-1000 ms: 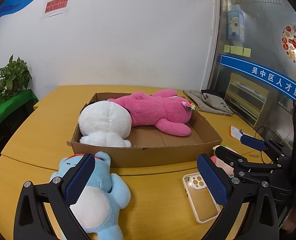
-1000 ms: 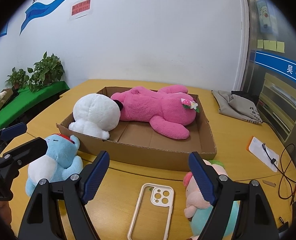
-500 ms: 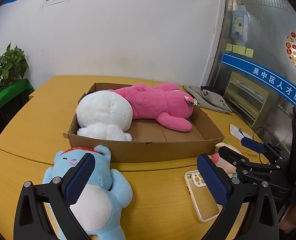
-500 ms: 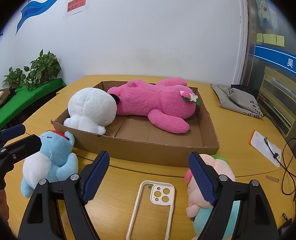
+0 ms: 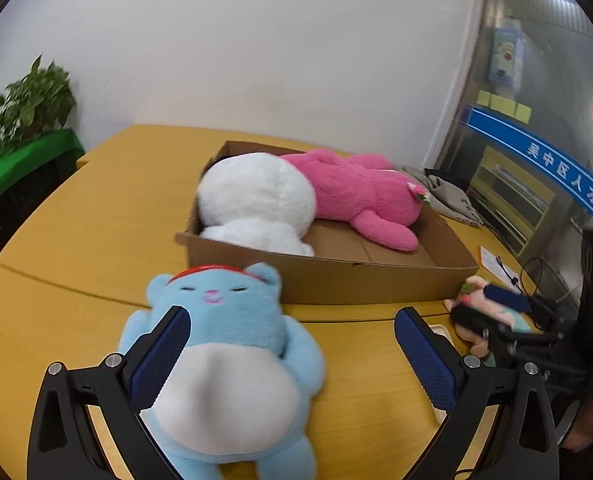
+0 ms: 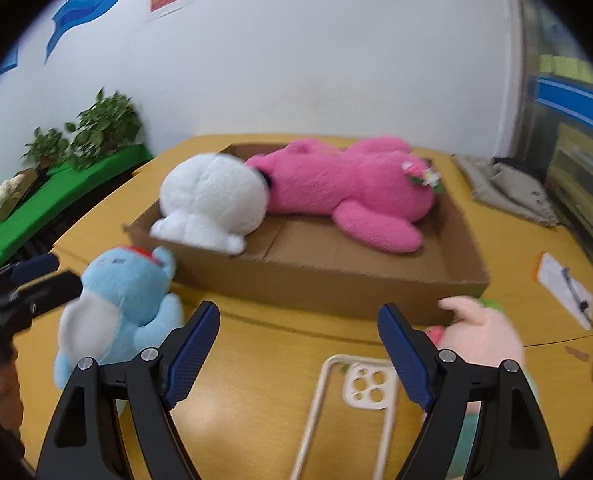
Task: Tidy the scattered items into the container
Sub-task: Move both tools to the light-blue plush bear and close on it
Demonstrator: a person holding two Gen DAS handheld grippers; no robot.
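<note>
Yellow table (image 5: 76,240): fluffy blue bear (image 5: 224,344), white belly, red cap

fluffy plush toys (image 5: 224,344) – matt corrugated cardboard box (image 5: 376,280).

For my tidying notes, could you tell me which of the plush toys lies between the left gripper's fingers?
The blue bear, lying on the table in front of the box. The white plush and pink plush lie inside the box.

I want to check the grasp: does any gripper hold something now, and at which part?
Nothing is held. The left gripper is open around the blue bear, with a gap at its right finger. The right gripper is open over the table.
</note>
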